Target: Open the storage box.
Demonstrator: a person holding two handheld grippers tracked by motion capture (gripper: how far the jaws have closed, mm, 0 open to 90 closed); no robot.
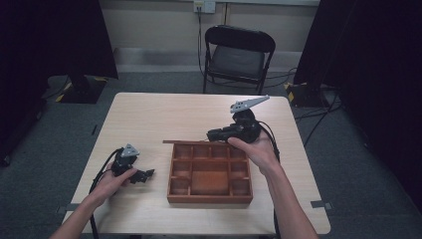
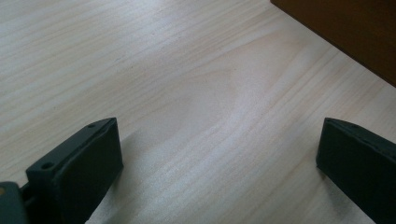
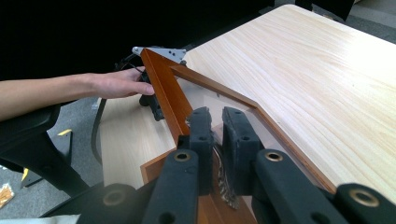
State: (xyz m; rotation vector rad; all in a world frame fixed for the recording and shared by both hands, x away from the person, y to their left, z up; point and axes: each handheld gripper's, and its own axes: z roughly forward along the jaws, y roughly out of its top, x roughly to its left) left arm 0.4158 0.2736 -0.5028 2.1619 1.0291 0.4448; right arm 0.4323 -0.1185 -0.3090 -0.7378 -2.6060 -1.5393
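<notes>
A pale wood table is standing on a grey floor, with a black chair behind it.

A brown box with many small rooms inside is sitting on the table, and everything here is told from that box. Its lid is a thin wood frame with a clear pane. The lid is standing up on edge along the far side of the box, like an open door.

The right gripper is reaching over the far side of the box. In the right gripper view its jaws are squeezed nearly together on the near rail of the lid, so the right gripper is grasping the lid. I think it is pinching the edge there because the frame is thin and that gives a good hold for swinging the lid open or shut.

The left gripper is lying on the table to the left of the box, well apart from the lid. Its jaws are spread wide with bare table between them, so the left gripper is holding nothing. A dark corner of the box is showing ahead of it. I think this hand is waiting out of the way.
</notes>
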